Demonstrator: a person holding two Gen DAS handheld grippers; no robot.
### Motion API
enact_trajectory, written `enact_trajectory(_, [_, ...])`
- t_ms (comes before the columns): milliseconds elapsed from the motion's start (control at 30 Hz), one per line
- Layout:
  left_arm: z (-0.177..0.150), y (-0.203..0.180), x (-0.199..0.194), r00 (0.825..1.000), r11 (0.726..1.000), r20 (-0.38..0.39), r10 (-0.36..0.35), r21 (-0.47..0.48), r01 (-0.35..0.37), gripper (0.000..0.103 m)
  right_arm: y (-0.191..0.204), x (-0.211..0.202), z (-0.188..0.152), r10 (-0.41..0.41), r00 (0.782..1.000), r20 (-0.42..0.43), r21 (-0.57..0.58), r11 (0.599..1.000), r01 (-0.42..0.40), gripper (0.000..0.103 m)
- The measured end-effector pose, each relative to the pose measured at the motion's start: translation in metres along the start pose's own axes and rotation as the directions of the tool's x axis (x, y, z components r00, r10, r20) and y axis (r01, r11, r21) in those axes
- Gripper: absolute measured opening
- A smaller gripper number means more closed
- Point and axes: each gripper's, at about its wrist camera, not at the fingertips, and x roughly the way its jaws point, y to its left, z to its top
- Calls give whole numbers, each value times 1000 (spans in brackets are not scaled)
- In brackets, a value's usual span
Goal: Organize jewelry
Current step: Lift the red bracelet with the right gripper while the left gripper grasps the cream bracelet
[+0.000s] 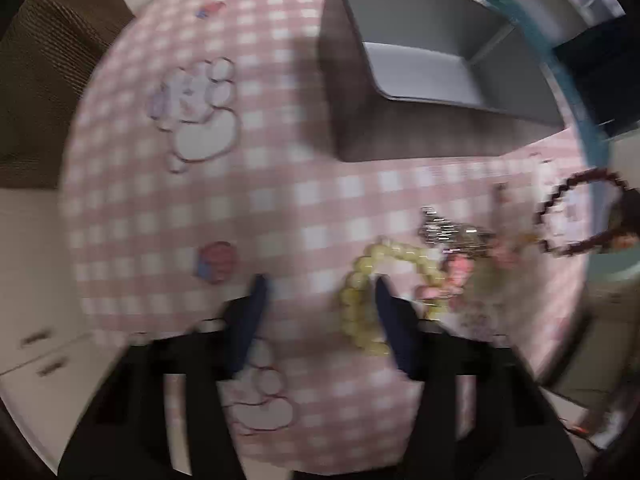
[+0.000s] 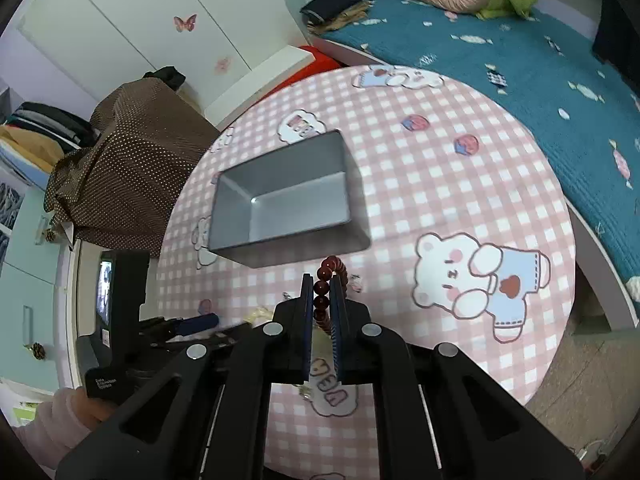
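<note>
Right gripper (image 2: 323, 300) is clamped on the dark red bead bracelet (image 2: 326, 280), hanging above the checked tablecloth (image 2: 420, 184). It looks light, floppy and swingy, so pinching across the beads seems best. Left gripper (image 1: 320, 308) is narrowed on nothing, beside the yellow bead string (image 1: 360, 300) in a tangle with a silver chain (image 1: 444, 228). Beyond sits the empty grey box (image 2: 280, 196), nothing blocking it.
</note>
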Motion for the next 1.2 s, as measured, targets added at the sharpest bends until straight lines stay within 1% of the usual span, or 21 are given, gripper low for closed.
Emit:
enact_trajectory(33, [0,-4,1,999,999,6,41,-1,-41,9,1,4,0,0,1000,-3,6,1000,0,7])
enact_trajectory(133, [2,-1,1,1000,999,-6,20,-39,-21,9,-7,4,1,3,1000,-9,8,1000,-3,7])
enact_trajectory(200, [2,8,-5,1000,997,1,1,-79,-1,9,-9,1,3,12,1000,-3,6,1000,-12,7])
enact_trajectory(233, [2,12,-10,1000,996,11,-10,-87,11,9,-10,-2,4,16,1000,3,3,1000,-16,7])
enact_trajectory(333, [2,14,-29,999,995,50,-12,-102,17,9,-11,-7,7,25,1000,16,-11,1000,-25,7])
enact_trajectory(400, [3,13,-45,996,993,78,-30,-113,39,9,-11,-10,8,37,999,24,-19,999,-36,7])
enact_trajectory(533, [1,5,-86,987,994,154,-47,-90,61,9,-10,-19,14,59,997,51,-41,998,-57,7])
enact_trajectory(700, [-1,-6,-124,971,995,232,-52,-68,70,9,-11,-28,20,76,994,82,-49,996,-72,7])
enact_trajectory(767, [-1,-9,-137,963,994,260,-71,-61,89,9,-12,-34,21,93,990,103,-59,994,-87,7])
enact_trajectory(800, [-1,-11,-135,963,995,261,-65,-57,83,9,-12,-34,22,94,990,106,-64,994,-88,7])
enact_trajectory(833, [-1,-11,-125,969,997,245,-36,-61,53,9,-13,-33,22,94,990,103,-65,994,-88,7])
enact_trajectory(867, [-1,-10,-114,977,997,211,-11,-72,27,9,-15,-31,20,96,991,92,-57,994,-91,7])
enact_trajectory(900, [-2,-7,-101,985,995,170,-6,-94,22,9,-18,-28,19,97,992,80,-44,995,-94,7])
enact_trajectory(967, [-8,-4,-94,988,991,152,-27,-128,46,9,-21,-30,18,97,992,82,-37,995,-94,7])
enact_trajectory(1000, [-10,-4,-93,988,991,150,-18,-129,38,9,-23,-33,18,94,991,91,-38,995,-91,7])
enact_trajectory(1067, [-12,-5,-96,987,993,160,-7,-118,26,9,-26,-37,19,96,990,103,-29,995,-93,7])
enact_trajectory(1200, [-8,-8,-106,984,994,179,-13,-104,32,9,-25,-38,21,97,989,112,-29,995,-94,7])
